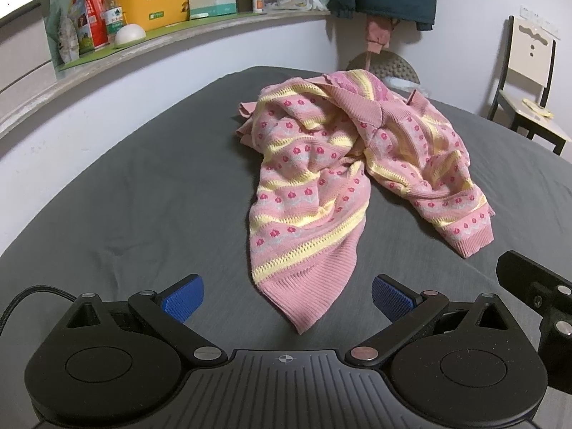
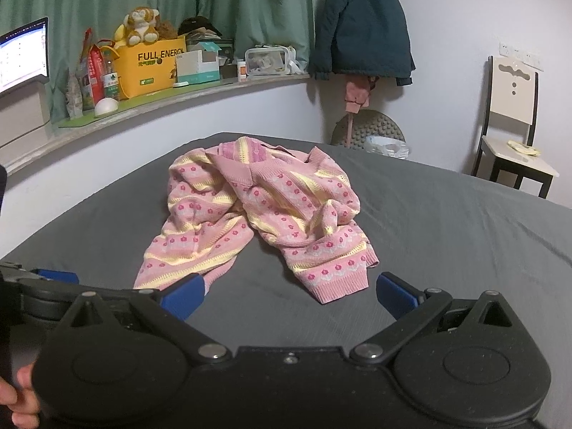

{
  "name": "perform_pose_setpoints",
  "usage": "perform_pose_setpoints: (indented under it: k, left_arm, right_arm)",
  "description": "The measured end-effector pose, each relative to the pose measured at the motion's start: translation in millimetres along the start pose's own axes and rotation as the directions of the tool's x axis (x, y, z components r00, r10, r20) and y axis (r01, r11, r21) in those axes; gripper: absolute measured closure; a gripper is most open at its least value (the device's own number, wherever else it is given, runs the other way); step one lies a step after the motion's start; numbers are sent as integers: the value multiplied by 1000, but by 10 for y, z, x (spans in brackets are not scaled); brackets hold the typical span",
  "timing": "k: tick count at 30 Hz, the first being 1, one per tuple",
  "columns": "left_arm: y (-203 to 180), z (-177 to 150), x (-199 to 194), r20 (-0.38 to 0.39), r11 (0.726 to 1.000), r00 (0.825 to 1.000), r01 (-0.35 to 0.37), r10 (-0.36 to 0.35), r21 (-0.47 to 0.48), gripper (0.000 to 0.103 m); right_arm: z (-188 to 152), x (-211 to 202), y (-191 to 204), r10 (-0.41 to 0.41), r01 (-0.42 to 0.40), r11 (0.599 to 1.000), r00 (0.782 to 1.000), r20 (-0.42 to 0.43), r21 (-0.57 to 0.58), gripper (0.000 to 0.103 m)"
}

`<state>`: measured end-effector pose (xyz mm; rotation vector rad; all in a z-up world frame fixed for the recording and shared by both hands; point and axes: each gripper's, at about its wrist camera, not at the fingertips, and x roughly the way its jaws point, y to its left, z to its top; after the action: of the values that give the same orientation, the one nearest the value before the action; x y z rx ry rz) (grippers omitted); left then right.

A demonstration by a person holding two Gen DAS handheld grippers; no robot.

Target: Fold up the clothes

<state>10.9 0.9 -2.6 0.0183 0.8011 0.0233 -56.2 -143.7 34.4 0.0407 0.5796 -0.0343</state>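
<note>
A pink knit sweater (image 1: 343, 157) with yellow stripes and small red flowers lies crumpled on the grey bed (image 1: 143, 196). In the left wrist view its lower hem corner points toward my left gripper (image 1: 287, 298), which is open and empty just short of that corner. In the right wrist view the sweater (image 2: 257, 211) spreads in two lobes ahead of my right gripper (image 2: 289, 295), also open and empty, with the right hem band close in front of it. The left gripper (image 2: 57, 277) shows at the far left of that view.
A curved shelf (image 1: 171, 32) with a yellow box, cartons and bottles runs along the wall behind the bed. A dark jacket (image 2: 361, 25) hangs on the wall. A chair (image 2: 511, 132) stands at the right, a bin (image 2: 371, 132) beyond the bed. A hand (image 2: 18, 397) shows at bottom left.
</note>
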Motion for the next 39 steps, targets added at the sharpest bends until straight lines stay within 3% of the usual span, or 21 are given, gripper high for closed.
perform_pose_setpoints:
  k: [8, 18, 22, 26, 28, 31, 33, 35, 37, 39]
  left_arm:
    - [-38, 176, -10, 45, 999, 998, -35, 35, 12, 0]
    - [-88, 692, 277, 61, 995, 993, -96, 98, -24, 0]
    - [-89, 618, 361, 140, 992, 982, -118, 124, -47, 0]
    - [-72, 549, 485, 146, 996, 986, -84, 84, 0, 0]
    - [-10, 563, 585, 122, 999, 991, -46, 46, -2, 0]
    - [120, 568, 719, 83, 997, 996, -17, 22, -72, 0]
    - [206, 576, 805, 54, 990, 998, -28, 36, -136, 0]
    - [302, 590, 855, 34, 978, 997, -60, 69, -200, 0]
    - [393, 575, 843, 52, 967, 995, -70, 85, -245, 0]
    - [453, 554, 833, 58, 959, 994, -69, 88, -273, 0]
  right_arm:
    - [184, 101, -108, 10, -10, 1000, 1000, 16, 9, 0]
    - [450, 701, -294, -11, 9, 997, 1000, -22, -79, 0]
    - [466, 1009, -273, 1, -7, 989, 999, -41, -145, 0]
    - [514, 1308, -156, -26, 23, 965, 1000, -7, -262, 11]
    - [604, 1430, -117, 3, -1, 964, 1000, 7, -267, 21]
    - [732, 1605, -52, 57, -48, 960, 998, 26, -276, 23]
    - [778, 1678, 35, 151, -138, 944, 988, 20, -298, 24]
    - [779, 1747, 153, 191, -180, 930, 982, 4, -322, 29]
    - [757, 1770, 198, 174, -164, 942, 985, 7, -292, 44]
    - [735, 1794, 243, 157, -149, 954, 988, 9, -262, 49]
